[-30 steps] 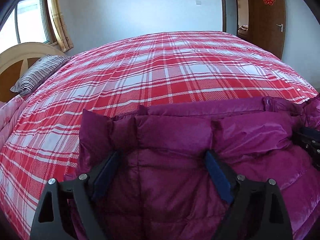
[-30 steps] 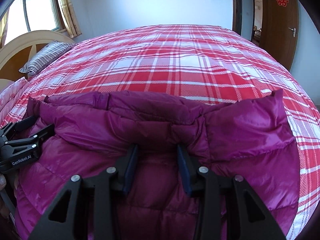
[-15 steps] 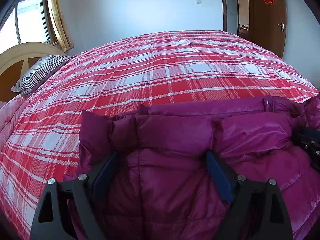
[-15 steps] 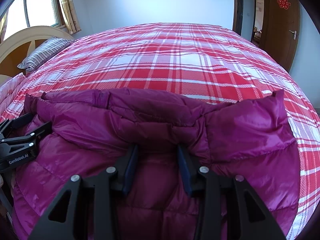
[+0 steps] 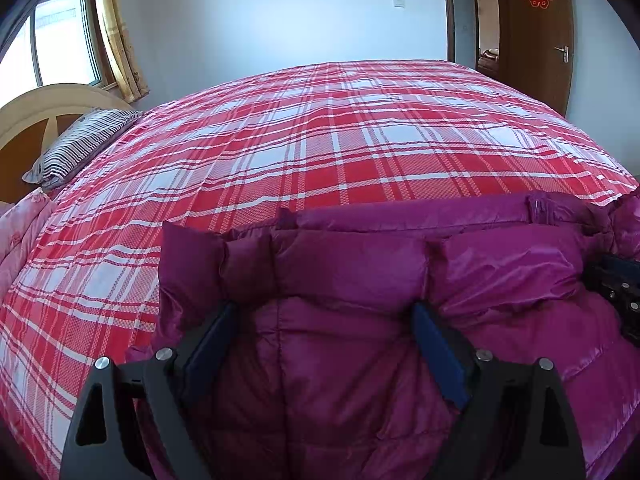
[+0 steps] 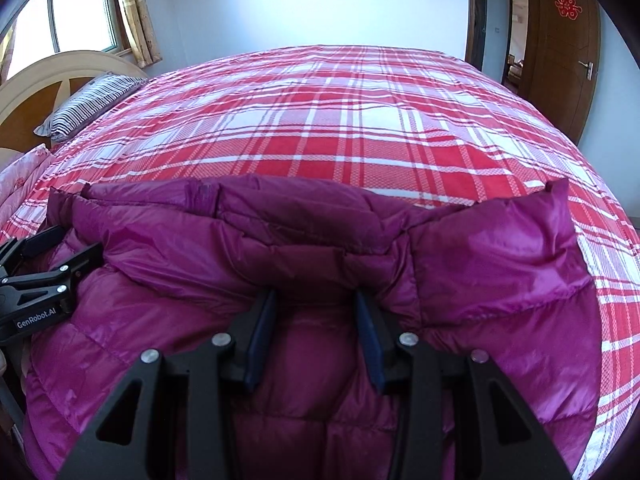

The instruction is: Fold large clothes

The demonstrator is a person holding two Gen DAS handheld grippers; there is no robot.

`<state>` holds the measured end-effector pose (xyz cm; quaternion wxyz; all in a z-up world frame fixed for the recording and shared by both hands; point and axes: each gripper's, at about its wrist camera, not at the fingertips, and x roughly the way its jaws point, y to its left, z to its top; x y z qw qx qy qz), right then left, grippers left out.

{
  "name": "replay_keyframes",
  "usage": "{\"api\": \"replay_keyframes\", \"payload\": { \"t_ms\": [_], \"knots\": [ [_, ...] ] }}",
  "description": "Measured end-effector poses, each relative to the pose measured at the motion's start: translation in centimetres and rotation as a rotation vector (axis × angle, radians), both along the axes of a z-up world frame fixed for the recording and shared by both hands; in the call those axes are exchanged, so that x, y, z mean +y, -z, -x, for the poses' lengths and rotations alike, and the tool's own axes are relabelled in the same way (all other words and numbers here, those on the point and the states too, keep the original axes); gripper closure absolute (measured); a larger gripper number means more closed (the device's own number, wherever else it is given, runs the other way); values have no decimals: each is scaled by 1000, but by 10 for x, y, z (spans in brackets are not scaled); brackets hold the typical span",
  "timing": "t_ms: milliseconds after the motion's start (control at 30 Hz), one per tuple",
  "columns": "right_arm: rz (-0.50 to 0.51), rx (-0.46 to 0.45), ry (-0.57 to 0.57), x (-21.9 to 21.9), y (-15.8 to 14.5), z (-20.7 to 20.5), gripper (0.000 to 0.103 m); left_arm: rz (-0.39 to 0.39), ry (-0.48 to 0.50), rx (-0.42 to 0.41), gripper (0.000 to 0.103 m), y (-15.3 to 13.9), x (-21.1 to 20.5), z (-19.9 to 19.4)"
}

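A magenta quilted down jacket (image 5: 360, 264) lies at the near edge of the bed; it also fills the lower half of the right wrist view (image 6: 320, 240). My left gripper (image 5: 322, 312) has its jaws wide apart with a thick fold of the jacket between them. My right gripper (image 6: 316, 300) has its jaws closer together, clamped on a bunched fold of the jacket. The left gripper shows at the left edge of the right wrist view (image 6: 48, 284); the right gripper shows at the right edge of the left wrist view (image 5: 620, 288).
A red and white plaid bedspread (image 5: 340, 140) covers the bed beyond the jacket. A striped pillow (image 5: 80, 144) lies by the wooden headboard (image 5: 48, 100) at the left. A brown door (image 6: 568, 40) stands at the far right.
Both grippers and the jacket's top edge have shifted slightly; the bed appears a little lower and farther in view. The grips have not changed.
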<state>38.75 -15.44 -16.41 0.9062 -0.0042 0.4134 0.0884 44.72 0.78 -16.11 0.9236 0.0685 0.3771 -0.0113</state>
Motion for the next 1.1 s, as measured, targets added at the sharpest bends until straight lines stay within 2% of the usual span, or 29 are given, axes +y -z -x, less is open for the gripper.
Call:
{"api": "replay_keyframes", "payload": {
  "t_ms": [400, 533, 700, 767, 867, 967, 1100],
  "knots": [
    [35, -5, 4, 5, 1, 0, 59, -64, -12, 12, 12, -5, -7, 2],
    [42, -5, 5, 7, 1, 1, 59, -23, 0, -7, 12, -23, -9, 11],
    [37, -5, 6, 6, 2, 0, 59, 6, 90, -54, 12, -46, -35, 25],
    [36, -5, 6, 6, 2, 0, 59, -9, 124, -50, 12, -43, -46, 26],
    [34, -5, 6, 5, 2, 0, 58, -90, 125, 6, 12, -18, -56, 18],
    [30, -6, 8, 5, 1, 0, 58, -22, 112, 48, 11, -6, -47, 8],
    [32, -6, 9, 5, 0, 0, 58, -37, 97, 49, 7, 2, -49, 6]
  ]
}}
